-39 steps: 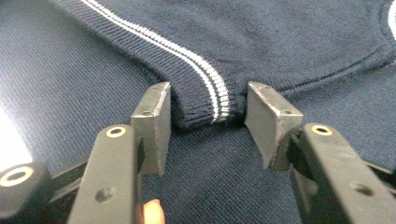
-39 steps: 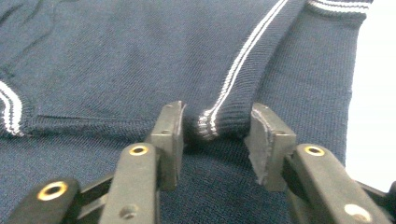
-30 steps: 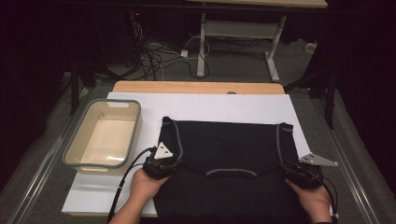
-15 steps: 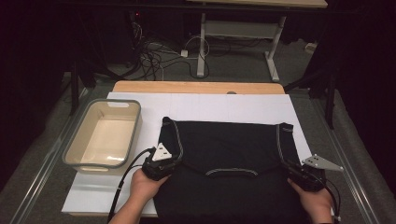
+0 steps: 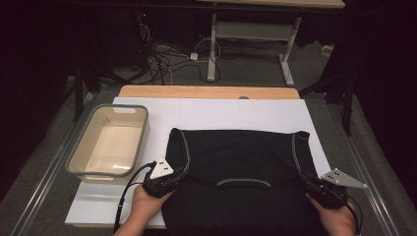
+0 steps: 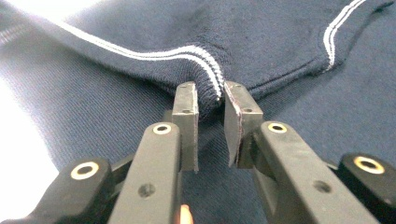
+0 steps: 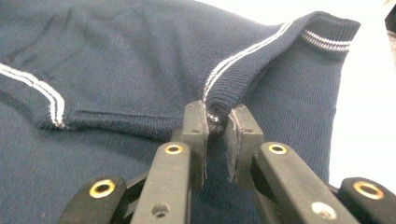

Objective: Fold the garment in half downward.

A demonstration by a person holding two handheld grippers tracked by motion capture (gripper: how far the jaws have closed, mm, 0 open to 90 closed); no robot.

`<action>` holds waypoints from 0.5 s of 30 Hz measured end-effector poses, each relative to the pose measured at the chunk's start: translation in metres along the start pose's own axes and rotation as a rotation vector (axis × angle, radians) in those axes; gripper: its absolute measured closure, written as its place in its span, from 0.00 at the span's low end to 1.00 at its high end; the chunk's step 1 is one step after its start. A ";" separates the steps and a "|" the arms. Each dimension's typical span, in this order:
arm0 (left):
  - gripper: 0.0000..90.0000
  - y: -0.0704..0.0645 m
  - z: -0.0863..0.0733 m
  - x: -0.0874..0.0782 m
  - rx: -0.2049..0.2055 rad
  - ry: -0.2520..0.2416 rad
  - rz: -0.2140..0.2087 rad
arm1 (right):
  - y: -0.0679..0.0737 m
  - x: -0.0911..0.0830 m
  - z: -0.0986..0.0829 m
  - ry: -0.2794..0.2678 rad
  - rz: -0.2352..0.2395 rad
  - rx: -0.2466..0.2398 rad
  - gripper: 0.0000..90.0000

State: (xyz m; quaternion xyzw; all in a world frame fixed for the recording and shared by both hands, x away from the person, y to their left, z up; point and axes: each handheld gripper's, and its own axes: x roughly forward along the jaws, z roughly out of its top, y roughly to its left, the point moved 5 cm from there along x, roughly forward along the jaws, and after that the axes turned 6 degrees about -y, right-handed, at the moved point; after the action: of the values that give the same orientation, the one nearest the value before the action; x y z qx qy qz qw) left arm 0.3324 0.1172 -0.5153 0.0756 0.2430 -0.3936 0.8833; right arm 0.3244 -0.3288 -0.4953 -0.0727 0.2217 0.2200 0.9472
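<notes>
A dark navy knit garment with white-striped trim lies flat on the white sheet, folded over on itself. My left gripper is at its near left corner. In the left gripper view, the left gripper is shut on a striped fold of the garment. My right gripper is at the near right corner. In the right gripper view, the right gripper pinches the ribbed striped edge of the garment. A hand holds each gripper from the near edge.
An empty beige bin with a grey rim stands on the sheet left of the garment. The wooden table edge runs along the back. Beyond it are floor cables and another table's white legs.
My right gripper has drawn slightly rightward and toward the near edge, still holding the fabric. The left gripper has stayed put.
</notes>
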 end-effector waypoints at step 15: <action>0.82 -0.019 -0.003 -0.022 0.005 -0.018 -0.057 | 0.009 -0.028 -0.010 -0.019 0.020 0.017 0.89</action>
State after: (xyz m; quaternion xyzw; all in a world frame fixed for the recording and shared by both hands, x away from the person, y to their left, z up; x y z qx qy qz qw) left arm 0.3044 0.1198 -0.5058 0.0672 0.2361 -0.4201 0.8736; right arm 0.2937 -0.3337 -0.4915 -0.0600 0.2151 0.2282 0.9476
